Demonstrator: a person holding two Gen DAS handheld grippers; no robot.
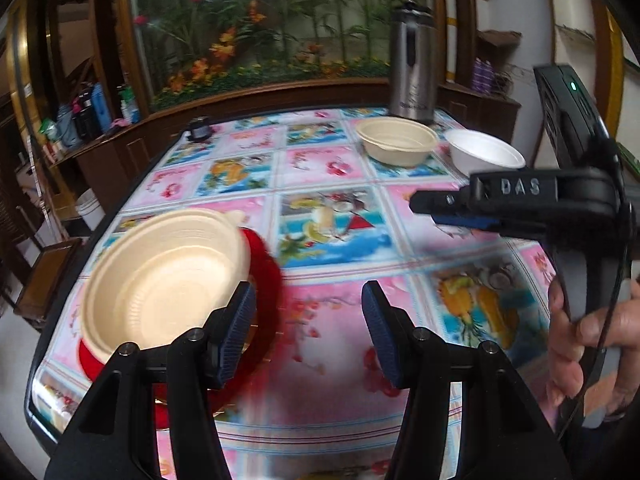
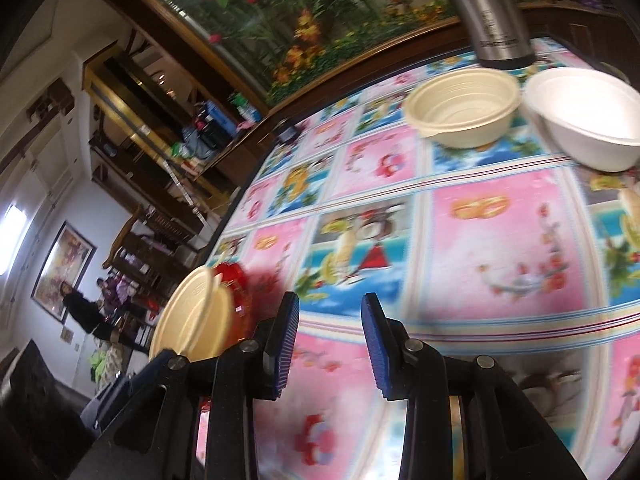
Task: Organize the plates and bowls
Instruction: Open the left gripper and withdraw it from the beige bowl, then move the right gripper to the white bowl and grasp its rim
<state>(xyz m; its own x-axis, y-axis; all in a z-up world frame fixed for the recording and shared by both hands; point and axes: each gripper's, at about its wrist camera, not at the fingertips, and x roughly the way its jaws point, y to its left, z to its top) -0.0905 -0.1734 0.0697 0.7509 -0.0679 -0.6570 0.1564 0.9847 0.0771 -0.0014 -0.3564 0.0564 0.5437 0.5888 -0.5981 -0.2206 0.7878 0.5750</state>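
The left gripper (image 1: 309, 332) is seen with its jaws apart and nothing between the pads; it is held above the tablecloth (image 1: 328, 168), just right of a cream bowl (image 1: 160, 280); the bowl is nested in a red plate (image 1: 264, 280) near the table's left edge. The right gripper (image 2: 330, 344) is likewise released, its blue pads apart and empty over a pink panel of the cloth; it is seen from the left wrist at the right of the view, gripped by a hand (image 1: 592, 340). A second cream bowl (image 1: 396, 140) and a white bowl (image 1: 482, 152) are set side by side at the far right of the table; whether they touch cannot be told; a steel flask (image 1: 414, 64) is stood just behind them. Both views are blurred.
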